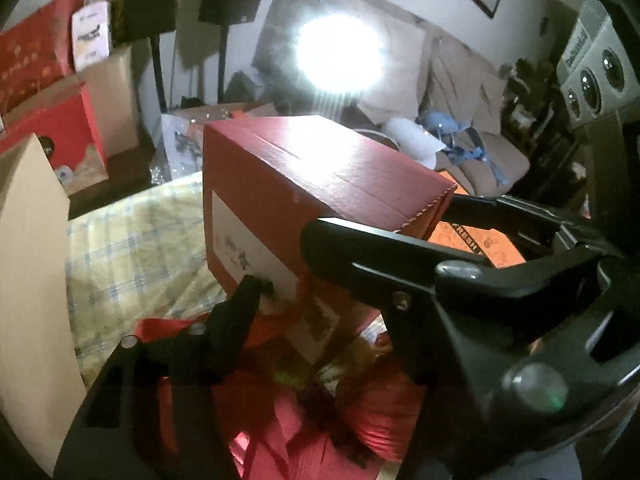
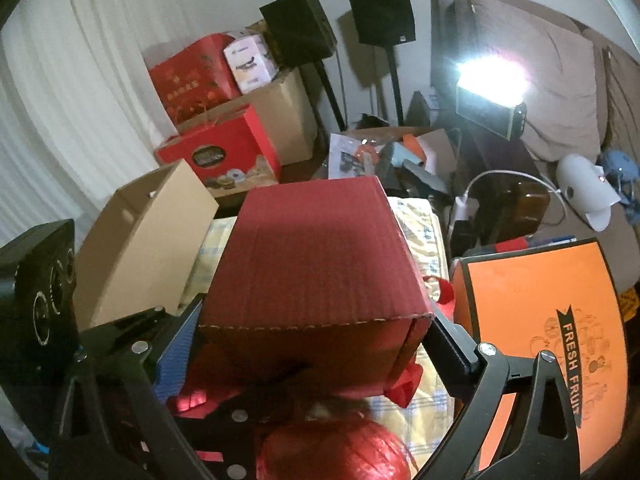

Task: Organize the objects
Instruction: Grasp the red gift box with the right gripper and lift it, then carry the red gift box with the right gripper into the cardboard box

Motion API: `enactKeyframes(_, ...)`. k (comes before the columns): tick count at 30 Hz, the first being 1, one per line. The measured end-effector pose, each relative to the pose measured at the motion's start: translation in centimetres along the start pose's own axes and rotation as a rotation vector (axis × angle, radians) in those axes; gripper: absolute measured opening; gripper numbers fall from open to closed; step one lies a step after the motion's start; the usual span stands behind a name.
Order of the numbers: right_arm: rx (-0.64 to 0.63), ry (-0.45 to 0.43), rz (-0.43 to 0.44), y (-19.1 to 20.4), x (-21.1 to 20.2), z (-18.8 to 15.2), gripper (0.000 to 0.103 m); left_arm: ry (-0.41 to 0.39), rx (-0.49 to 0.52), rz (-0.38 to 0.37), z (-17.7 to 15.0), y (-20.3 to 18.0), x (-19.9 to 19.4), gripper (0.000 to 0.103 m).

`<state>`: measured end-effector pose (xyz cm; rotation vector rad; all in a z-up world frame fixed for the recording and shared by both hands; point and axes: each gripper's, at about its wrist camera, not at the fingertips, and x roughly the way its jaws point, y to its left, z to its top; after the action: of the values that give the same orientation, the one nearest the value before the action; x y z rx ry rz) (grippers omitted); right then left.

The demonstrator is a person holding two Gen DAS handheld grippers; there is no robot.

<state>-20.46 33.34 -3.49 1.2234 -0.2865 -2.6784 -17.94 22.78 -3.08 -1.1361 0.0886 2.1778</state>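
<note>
The dark red corrugated box [image 2: 316,256] is the thing here, closed up, with a white label [image 1: 248,248] on one side face. It's sitting over a checked yellow cloth [image 1: 132,248] and looks lifted off it, though I can't really see its bottom.

The right tongs [image 2: 316,340] have it across the near end: blue-padded finger [image 2: 178,352] flat against the left side, black finger [image 2: 448,344] against the right corner, spread really wide and clamped on the box.

From the left wrist view the left tongs [image 1: 280,260] are at the labelled face. The lower fingertip [image 1: 256,286] touches the bottom edge of the label and the upper finger [image 1: 380,248] lies by the top corner edge. Whether they're actually pinching the box or just resting there, I can't tell.

Right under the box there's a red ball of plastic twine [image 2: 336,448] and crumpled red ribbon [image 1: 304,420]. An orange "FRESH FRUIT" box [image 2: 536,320] is just to the right, and an open plain cardboard box [image 2: 148,236] is to the left.
</note>
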Motion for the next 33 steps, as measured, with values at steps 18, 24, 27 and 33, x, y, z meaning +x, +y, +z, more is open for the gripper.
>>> enactKeyframes(18,-0.092,-0.071,-0.015,7.0,-5.6,1.7,0.1,-0.139,-0.002,0.027,0.2,0.5,-8.9,0.057)
enactKeyframes(24,-0.137,-0.096,0.001,10.4,-7.1,1.9,0.1,-0.172,-0.017,0.052,-0.4,1.5,-12.7,0.057)
enactKeyframes(27,-0.162,-0.103,0.012,12.4,-7.6,1.8,0.1,-0.185,-0.029,0.067,-0.8,2.1,-14.5,0.057)
enactKeyframes(33,-0.216,-0.115,0.03,16.3,-8.3,1.5,0.1,-0.203,-0.048,0.108,-1.9,3.5,-17.7,0.057)
